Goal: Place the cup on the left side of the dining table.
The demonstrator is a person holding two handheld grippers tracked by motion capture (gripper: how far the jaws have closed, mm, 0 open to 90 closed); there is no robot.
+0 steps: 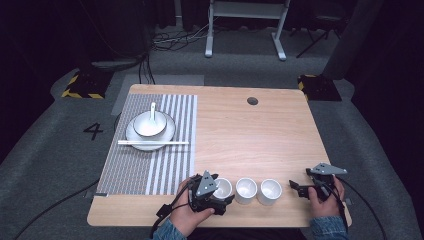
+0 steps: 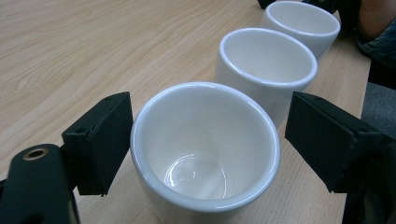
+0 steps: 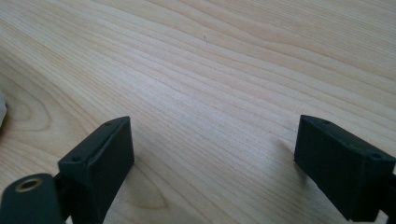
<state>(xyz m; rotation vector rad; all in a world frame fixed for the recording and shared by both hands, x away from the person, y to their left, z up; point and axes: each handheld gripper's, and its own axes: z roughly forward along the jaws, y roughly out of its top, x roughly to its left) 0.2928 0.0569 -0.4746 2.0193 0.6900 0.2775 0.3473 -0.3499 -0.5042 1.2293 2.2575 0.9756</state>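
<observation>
Fingers (image 2: 100, 142) of the left gripper (image 1: 214, 186) stand wide apart on either side of a small white glazed ceramic cup (image 2: 205, 151); the near pad sits just beside the cup's wall, the far pad stands a little off it, and neither is clamped on it. That cup is the leftmost of three in a row near the front edge of the light wooden table (image 1: 250, 135), upright and empty. Next to it stand the middle white cup (image 1: 246, 190) and the third white cup (image 1: 269, 191), close together but apart. Right of the row, the right gripper (image 1: 299, 189) rests low over bare wood with its jaws spread wide and nothing between them. Well back on the left, a grey striped placemat (image 1: 170, 165) carries a white plate (image 1: 135, 137) with a white bowl (image 1: 149, 124), a white spoon (image 1: 152, 108) in it, and white chopsticks (image 1: 153, 143) laid across the plate's front.
</observation>
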